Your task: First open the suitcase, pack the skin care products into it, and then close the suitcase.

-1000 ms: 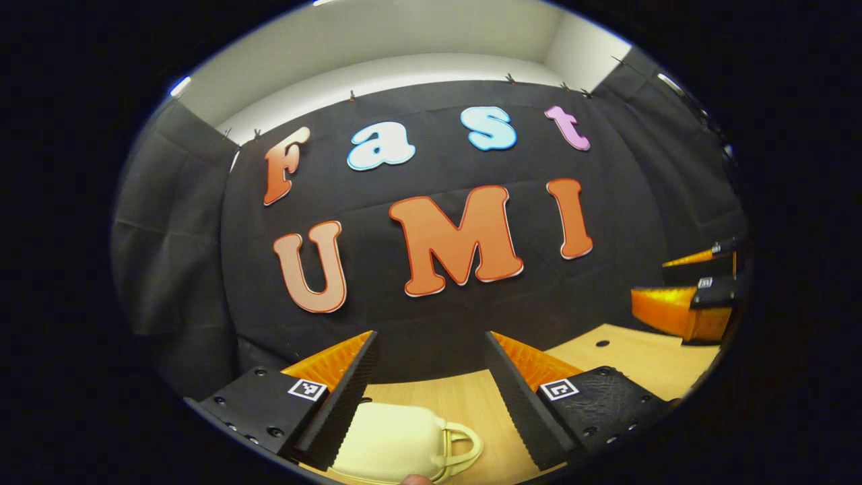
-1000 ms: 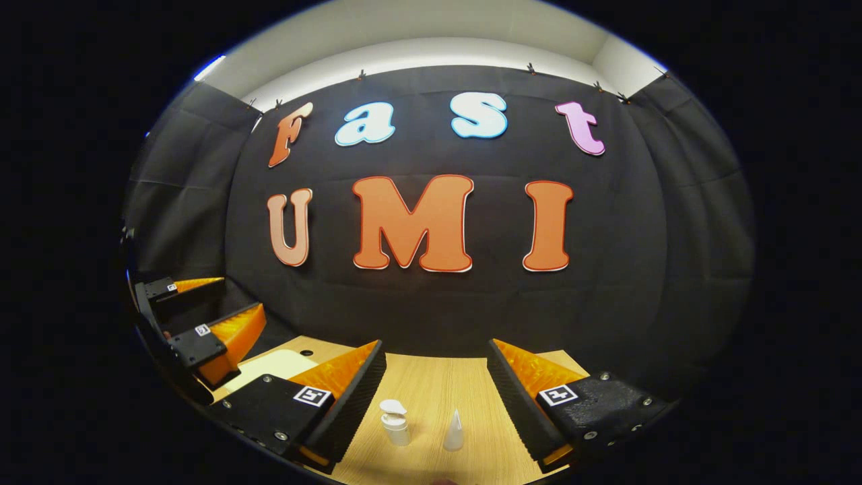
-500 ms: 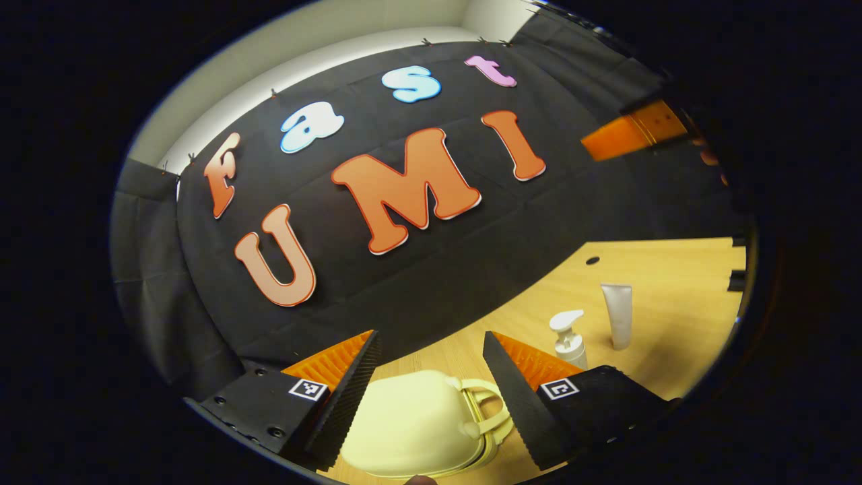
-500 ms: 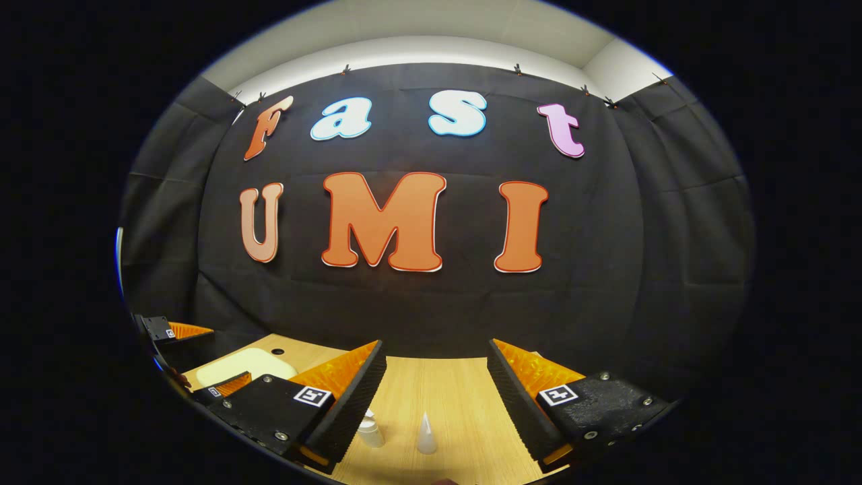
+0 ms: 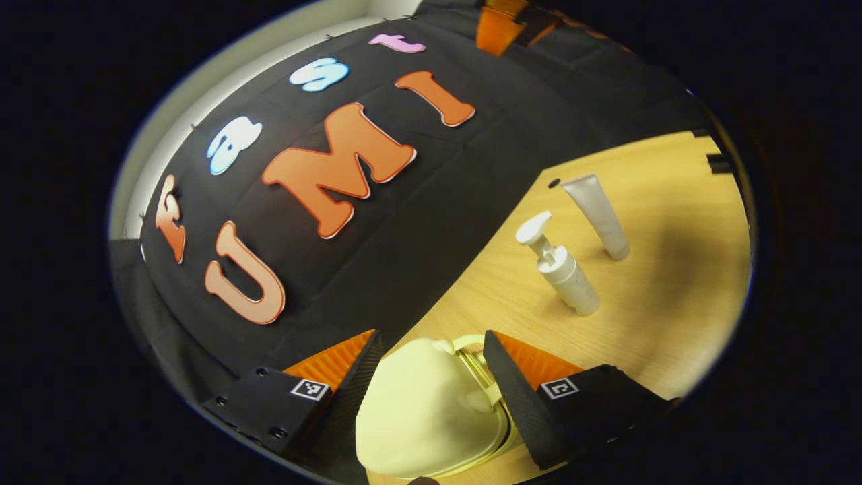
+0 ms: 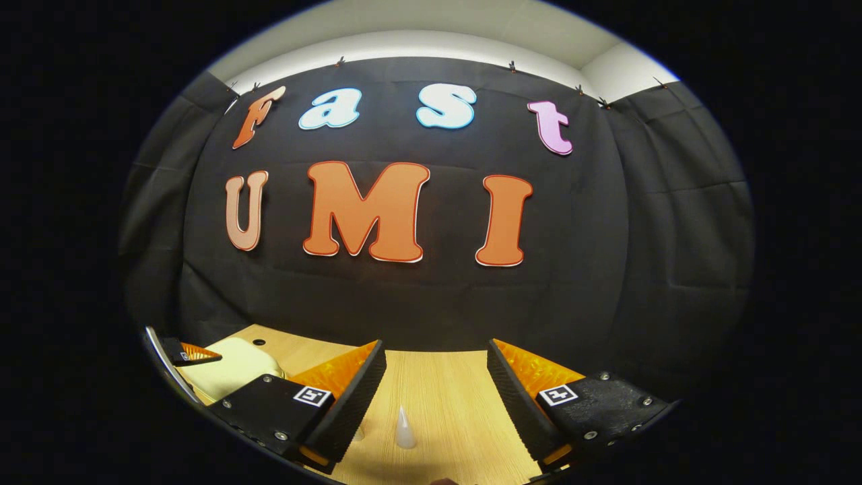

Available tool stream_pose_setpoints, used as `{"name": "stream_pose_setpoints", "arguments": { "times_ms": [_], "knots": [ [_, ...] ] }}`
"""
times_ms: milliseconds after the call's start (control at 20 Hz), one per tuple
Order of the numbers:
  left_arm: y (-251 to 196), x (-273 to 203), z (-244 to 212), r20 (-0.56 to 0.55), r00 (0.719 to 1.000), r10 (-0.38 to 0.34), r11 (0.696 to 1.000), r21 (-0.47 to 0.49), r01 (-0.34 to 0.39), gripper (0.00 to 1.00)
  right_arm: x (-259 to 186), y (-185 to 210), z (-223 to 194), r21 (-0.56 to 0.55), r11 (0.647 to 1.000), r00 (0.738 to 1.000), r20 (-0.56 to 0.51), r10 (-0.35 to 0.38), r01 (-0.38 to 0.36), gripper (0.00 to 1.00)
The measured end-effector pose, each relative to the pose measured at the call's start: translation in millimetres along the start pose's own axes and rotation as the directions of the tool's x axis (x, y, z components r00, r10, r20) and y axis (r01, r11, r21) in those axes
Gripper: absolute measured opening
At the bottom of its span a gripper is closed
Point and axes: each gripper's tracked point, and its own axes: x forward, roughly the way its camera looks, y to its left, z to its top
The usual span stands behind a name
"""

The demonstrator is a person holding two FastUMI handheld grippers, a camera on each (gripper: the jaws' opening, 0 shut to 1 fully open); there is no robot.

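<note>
Left gripper [image 5: 431,377]: fingers spread, rolled and lowered since a second ago, now straddling the closed cream suitcase [image 5: 427,417] on the worktop [image 5: 660,296]. Opening imminent. Pump bottle [image 5: 562,266], tube [image 5: 599,215] well apart. Right gripper [image 6: 434,391]: spread, empty.

Each claw [image 5: 429,350] [image 6: 436,357] has two wedge fingers with ribbed inner faces, screwed blocks at five and seven o'clock bearing square markers.
</note>
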Motion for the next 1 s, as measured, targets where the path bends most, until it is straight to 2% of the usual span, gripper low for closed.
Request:
{"name": "stream_pose_setpoints", "arguments": {
  "times_ms": [350, 400, 600, 700, 750, 800, 950, 1000],
  "knots": [
    [-11.1, 1.0, -28.8, -0.093, 0.991, -0.093, 0.985, 0.136, 0.105, 0.98, 1.5, -10.5, -6.5, -0.011, 1.0, 0.999, -0.014, -0.03, 0.029, 0.96],
    [-12.0, 0.3, -29.5, -0.095, 0.991, -0.098, 0.982, 0.155, 0.112, 1.0, 1.6, -11.9, -6.9, -0.015, 0.999, 0.999, -0.013, -0.035, 0.035, 0.96],
    [-12.3, 3.1, -44.9, -0.149, 0.984, -0.097, 0.96, 0.246, 0.132, 0.98, 0.9, -14.0, -11.1, -0.01, 0.999, 0.999, -0.025, -0.043, 0.043, 0.96],
    [-14.8, 6.7, -51.2, -0.169, 0.979, -0.112, 0.95, 0.271, 0.156, 0.94, 0.0, -15.0, -10.4, -0.001, 0.999, 0.999, -0.024, -0.045, 0.045, 0.96],
    [-15.4, 10.4, -52.1, -0.169, 0.98, -0.106, 0.951, 0.27, 0.15, 0.82, -0.5, -16.3, -9.1, 0.003, 0.999, 0.999, -0.017, -0.05, 0.05, 0.96],
    [-16.2, 12.8, -53.5, -0.18, 0.978, -0.103, 0.949, 0.275, 0.151, 0.77, -0.4, -17.5, -7.9, 0.002, 0.999, 0.999, -0.015, -0.05, 0.05, 0.96],
    [-14.0, 18.9, -54.2, -0.184, 0.98, -0.072, 0.932, 0.338, 0.132, 0.75, -1.3, -18.7, -9.7, 0.002, 0.999, 0.998, -0.019, -0.054, 0.054, 0.96],
    [-16.6, 22.6, -55.0, -0.182, 0.98, -0.078, 0.922, 0.361, 0.14, 0.7, -1.7, -17.2, -10.0, 0.003, 0.999, 0.998, -0.021, -0.052, 0.052, 0.96]
  ]
}}
